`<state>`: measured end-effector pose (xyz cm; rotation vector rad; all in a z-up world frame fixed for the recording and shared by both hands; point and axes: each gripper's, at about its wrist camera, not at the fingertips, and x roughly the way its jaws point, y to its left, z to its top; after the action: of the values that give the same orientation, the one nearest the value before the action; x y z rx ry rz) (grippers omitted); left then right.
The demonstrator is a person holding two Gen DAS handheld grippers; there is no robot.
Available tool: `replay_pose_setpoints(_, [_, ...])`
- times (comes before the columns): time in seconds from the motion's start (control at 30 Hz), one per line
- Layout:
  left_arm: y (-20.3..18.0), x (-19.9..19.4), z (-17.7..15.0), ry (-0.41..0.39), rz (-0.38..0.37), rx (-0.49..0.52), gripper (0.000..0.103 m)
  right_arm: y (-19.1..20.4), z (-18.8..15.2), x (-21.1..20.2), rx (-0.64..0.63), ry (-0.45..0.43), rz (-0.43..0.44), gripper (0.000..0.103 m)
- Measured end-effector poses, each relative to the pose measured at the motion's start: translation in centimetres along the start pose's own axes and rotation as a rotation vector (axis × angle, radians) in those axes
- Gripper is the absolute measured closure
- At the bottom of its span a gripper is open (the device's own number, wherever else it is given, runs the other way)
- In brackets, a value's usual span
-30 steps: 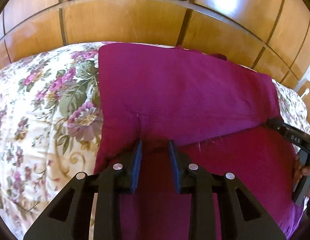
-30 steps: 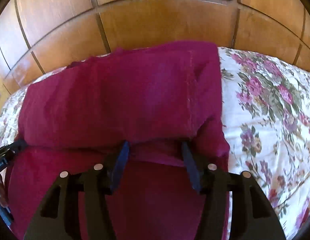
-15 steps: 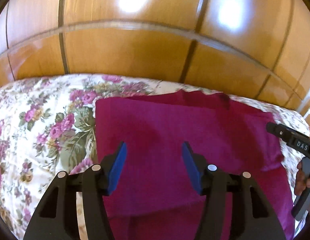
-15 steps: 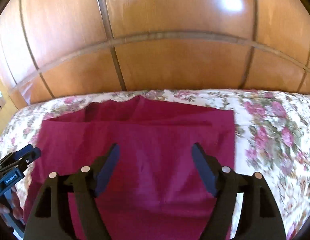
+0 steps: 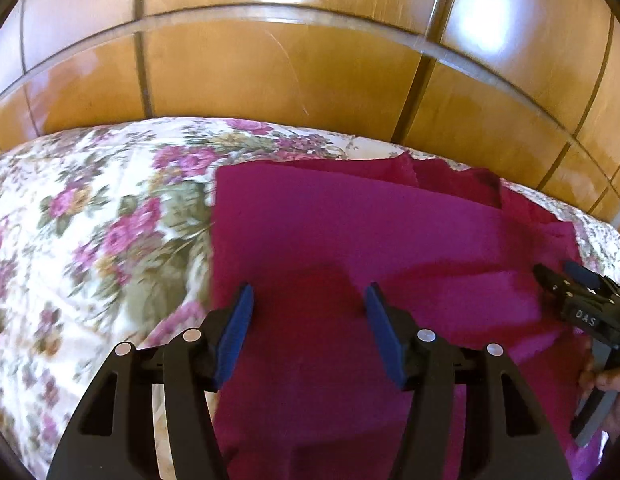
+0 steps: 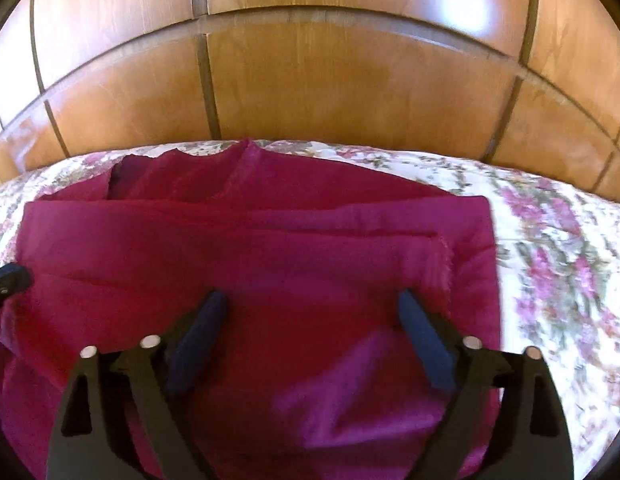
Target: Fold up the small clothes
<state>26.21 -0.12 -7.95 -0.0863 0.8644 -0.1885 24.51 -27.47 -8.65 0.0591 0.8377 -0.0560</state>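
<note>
A magenta garment [image 5: 349,236] lies folded in layers on the floral bedspread [image 5: 90,220]; it also shows in the right wrist view [image 6: 270,248]. My left gripper [image 5: 308,300] is open and empty above the garment's near left part. My right gripper [image 6: 311,308] is open and empty above the garment's near right part. The right gripper also shows at the right edge of the left wrist view [image 5: 557,276], held by a hand. The left gripper's tip shows at the left edge of the right wrist view [image 6: 8,280].
A wooden panelled headboard [image 5: 290,72] rises right behind the bed, also seen in the right wrist view [image 6: 329,80]. The floral bedspread [image 6: 557,264] extends to the right of the garment and to its left.
Both grippers have let go of the garment's edge, opened wide and lifted back. The folded-over layer now lies flat on the garment.
</note>
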Motion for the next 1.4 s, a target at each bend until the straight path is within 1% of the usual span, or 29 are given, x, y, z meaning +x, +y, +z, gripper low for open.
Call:
replay_pose_setpoints(0.07, [1.1, -1.6, -1.2, 0.002, -0.02, -0.019, 0.046, -0.1, -0.7, -2.1, 0.019, -0.025, 0.032, 0.007])
replay_pose_setpoints(0.13, [2.2, -3.0, -2.8, 0.008, -0.029, -0.022, 0.046, -0.2, -1.7, -3.7, 0.025, -0.029, 0.04, 0.005])
replay_pose_setpoints(0.23, [3.4, -5.9, -6.1, 0.016, -0.03, -0.012, 0.046, -0.8, -3.9, -5.2, 0.033, 0.032, 0.069, 0.004])
replay_pose_setpoints(0.37, [4.7, -9.4, -10.3, 0.033, -0.039, 0.013, 0.046, -1.5, -7.0, -6.7, 0.006, 0.091, 0.015, 0.004])
replay_pose_setpoints(0.53, [6.1, -12.7, -14.7, 0.053, -0.076, 0.031, 0.046, -3.2, -10.6, -8.9, 0.018, 0.131, -0.007, 0.004])
replay_pose_setpoints(0.6, [6.2, -13.6, -16.4, 0.074, -0.095, 0.038, 0.046, -4.2, -12.4, -9.6, 0.042, 0.158, 0.003, 0.004])
replay_pose_setpoints(0.63, [6.1, -13.6, -16.7, 0.083, -0.102, 0.04, 0.046, -4.5, -13.2, -9.7, 0.055, 0.172, 0.015, 0.004])
replay_pose_setpoints(0.67, [6.0, -13.8, -17.2, 0.091, -0.108, 0.039, 0.046, -4.9, -14.4, -10.2, 0.077, 0.187, 0.044, 0.004])
replay_pose_setpoints(0.8, [5.9, -14.4, -19.3, 0.132, -0.122, 0.022, 0.046, -5.3, -17.3, -12.3, 0.113, 0.178, 0.12, 0.004])
replay_pose_setpoints(0.93, [6.2, -14.6, -20.0, 0.154, -0.14, -0.011, 0.046, -5.4, -19.6, -14.4, 0.122, 0.17, 0.165, 0.004])
replay_pose_setpoints(1.03, [6.3, -14.9, -20.3, 0.162, -0.162, -0.032, 0.046, -5.9, -20.7, -15.6, 0.145, 0.168, 0.191, 0.004])
replay_pose_setpoints(1.17, [6.5, -15.3, -20.5, 0.164, -0.193, -0.047, 0.046, -7.3, -21.2, -16.5, 0.234, 0.174, 0.27, 0.004])
replay_pose_setpoints(1.3, [7.0, -16.1, -21.0, 0.164, -0.25, -0.071, 0.046, -8.9, -21.7, -17.0, 0.315, 0.198, 0.341, 0.004])
replay_pose_setpoints(1.4, [7.6, -16.4, -21.8, 0.171, -0.285, -0.099, 0.046, -9.4, -22.5, -17.6, 0.331, 0.216, 0.359, 0.004])
